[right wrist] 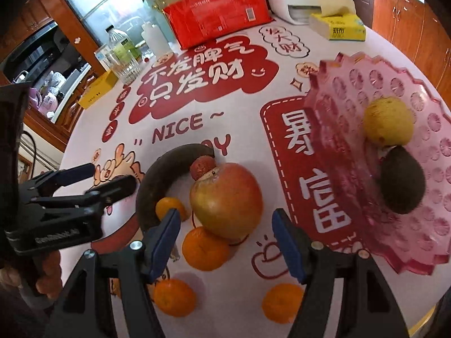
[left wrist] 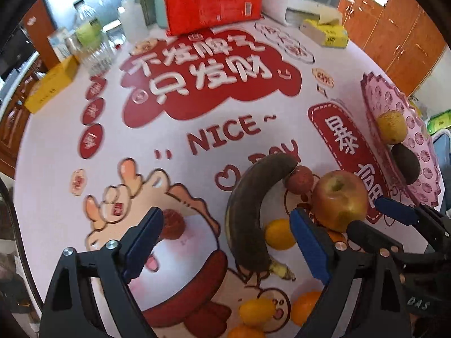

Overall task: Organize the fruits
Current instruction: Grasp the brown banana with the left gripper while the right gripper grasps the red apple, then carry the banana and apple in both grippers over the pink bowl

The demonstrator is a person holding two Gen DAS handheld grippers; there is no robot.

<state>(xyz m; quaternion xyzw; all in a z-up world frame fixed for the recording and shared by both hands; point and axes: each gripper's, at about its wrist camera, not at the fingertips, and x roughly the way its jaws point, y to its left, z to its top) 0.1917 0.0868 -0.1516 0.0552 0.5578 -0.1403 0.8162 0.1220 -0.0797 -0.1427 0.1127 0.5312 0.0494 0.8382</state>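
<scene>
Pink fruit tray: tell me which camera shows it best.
The right wrist view: the pink fruit tray fills its right side, with the yellow fruit and dark fruit clear. The left wrist view shows only an edge-on, foreshortened strip.

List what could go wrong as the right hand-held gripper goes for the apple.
1. The apple touches a small red fruit and an orange; a grab may send them rolling.
2. The blackened banana looks overripe, so a squeeze could crush it.
3. The left hand-held gripper and right hand-held gripper are close; they might collide.
</scene>
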